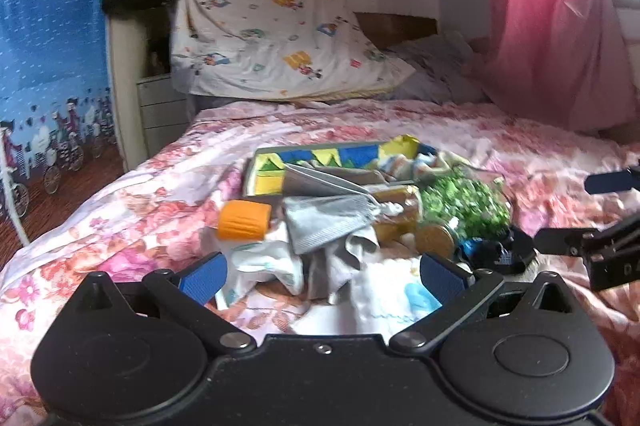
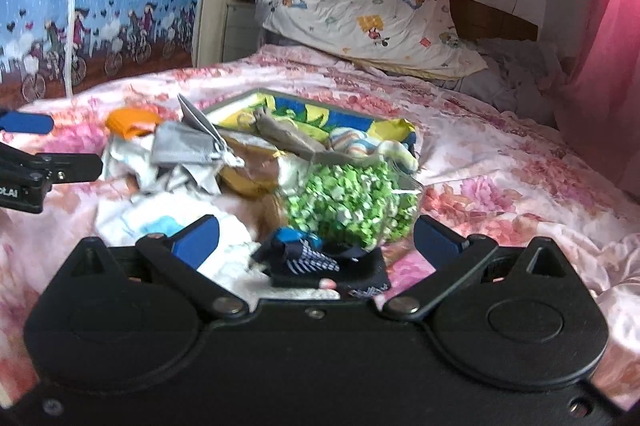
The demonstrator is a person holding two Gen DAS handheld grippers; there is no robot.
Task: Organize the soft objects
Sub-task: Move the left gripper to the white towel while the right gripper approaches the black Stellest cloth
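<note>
Pink floral bedspread (image 1: 120, 194) carries heap of soft cloths beside yellow-blue patterned box (image 1: 320, 162) | left hand-held gripper (image 1: 320, 276) spread over white printed cloth (image 1: 384, 302); right hand-held gripper (image 2: 316, 238) spread over navy checked sock (image 2: 308, 260) | step: approach, nothing gripped | next: close on one piece (orange roll (image 1: 244, 220), green speckled bag (image 2: 352, 198) crowd it).

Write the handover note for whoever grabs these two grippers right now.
Left gripper: open, empty, over the white cloth.
Right gripper: open, empty, over the dark socks.
The pile lies on the bed: orange roll, grey cloth, green bag, in front of the tray. A striped sock lies in the tray.
Done: little yet.
Left: sort the rest of the pile.
</note>
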